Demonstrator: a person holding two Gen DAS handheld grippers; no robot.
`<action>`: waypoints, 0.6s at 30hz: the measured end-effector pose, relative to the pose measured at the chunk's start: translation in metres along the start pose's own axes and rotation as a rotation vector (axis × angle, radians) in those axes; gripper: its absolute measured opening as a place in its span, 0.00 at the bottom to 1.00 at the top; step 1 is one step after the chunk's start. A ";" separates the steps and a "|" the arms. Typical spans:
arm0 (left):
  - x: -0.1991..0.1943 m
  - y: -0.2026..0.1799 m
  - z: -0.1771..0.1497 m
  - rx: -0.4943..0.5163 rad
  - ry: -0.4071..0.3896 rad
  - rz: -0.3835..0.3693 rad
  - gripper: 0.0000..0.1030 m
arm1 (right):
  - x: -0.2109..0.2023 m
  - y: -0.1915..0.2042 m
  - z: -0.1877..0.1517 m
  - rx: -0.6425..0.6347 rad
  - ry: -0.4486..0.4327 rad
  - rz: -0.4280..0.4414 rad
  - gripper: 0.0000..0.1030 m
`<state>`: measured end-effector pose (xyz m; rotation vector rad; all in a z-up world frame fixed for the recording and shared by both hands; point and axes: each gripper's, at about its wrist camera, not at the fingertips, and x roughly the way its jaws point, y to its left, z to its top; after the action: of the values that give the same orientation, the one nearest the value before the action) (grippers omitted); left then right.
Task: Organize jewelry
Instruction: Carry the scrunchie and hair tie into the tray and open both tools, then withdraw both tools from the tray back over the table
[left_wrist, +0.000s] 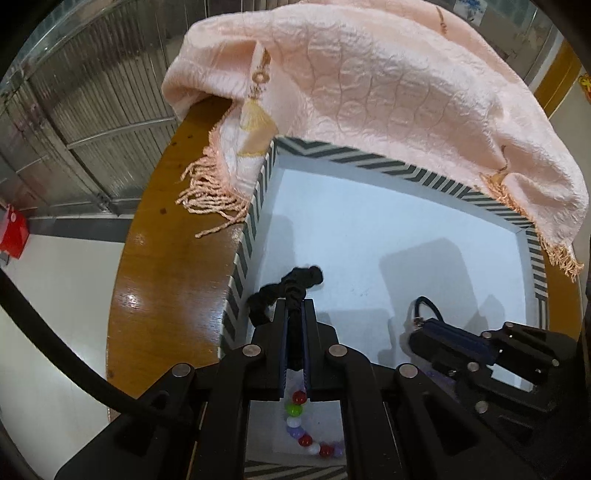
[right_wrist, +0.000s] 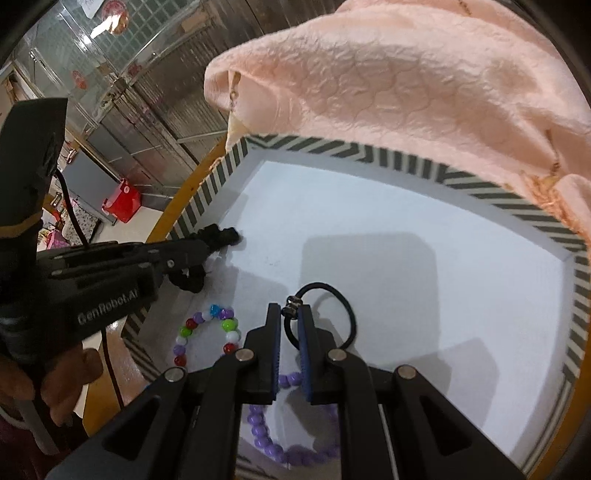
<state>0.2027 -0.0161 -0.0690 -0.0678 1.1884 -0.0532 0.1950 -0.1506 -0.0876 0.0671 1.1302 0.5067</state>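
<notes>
A round wooden table (left_wrist: 155, 295) carries a striped-rimmed tray (left_wrist: 258, 192), with a pink cloth (left_wrist: 388, 85) (fringed) draped just behind it.

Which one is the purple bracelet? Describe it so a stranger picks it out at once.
Find the shallow white tray with the black-and-white striped rim on the wooden table. At its near edge lies a loop of beads. Unlike the multicoloured bead bracelet beside it, every bead is plain lilac purple.

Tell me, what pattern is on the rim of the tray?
Dark grey and white chevron stripes on the tray rim, clearest in the right wrist view.
</notes>
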 end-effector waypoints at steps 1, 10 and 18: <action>0.003 0.000 -0.001 -0.001 0.003 0.005 0.00 | 0.002 0.001 -0.001 0.001 0.003 0.004 0.09; -0.002 0.002 -0.007 -0.014 -0.009 -0.017 0.09 | -0.009 -0.003 -0.009 0.020 -0.015 0.040 0.31; -0.031 -0.001 -0.028 -0.002 -0.051 0.005 0.10 | -0.061 -0.007 -0.033 0.046 -0.086 -0.037 0.48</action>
<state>0.1656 -0.0158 -0.0505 -0.0683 1.1378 -0.0458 0.1492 -0.1892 -0.0525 0.1068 1.0566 0.4413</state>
